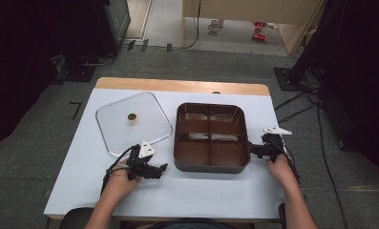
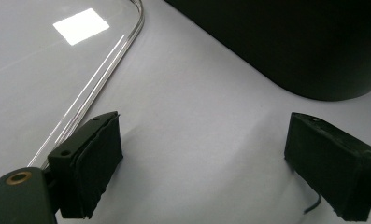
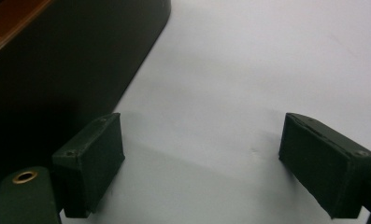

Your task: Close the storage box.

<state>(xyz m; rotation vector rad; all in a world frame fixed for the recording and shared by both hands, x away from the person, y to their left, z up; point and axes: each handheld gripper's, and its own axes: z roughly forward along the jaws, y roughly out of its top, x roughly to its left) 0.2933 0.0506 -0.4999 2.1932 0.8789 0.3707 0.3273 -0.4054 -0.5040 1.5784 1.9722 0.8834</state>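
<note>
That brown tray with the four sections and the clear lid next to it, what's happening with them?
A person sits at the white table with a two-jaw gripper in each hand. The left gripper rests between the clear square lid with a small brass knob and the brown four-compartment tray, jaws open and empty. The right gripper sits by the tray's right side, also open. The lid lies flat beside the tray, and nothing is being held.

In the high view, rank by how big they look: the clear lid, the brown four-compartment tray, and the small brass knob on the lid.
1 and 2. Clear square glass lid and brown four-compartment tray: too alike to rank.
3. Small brass knob: by far the smallest.
</note>
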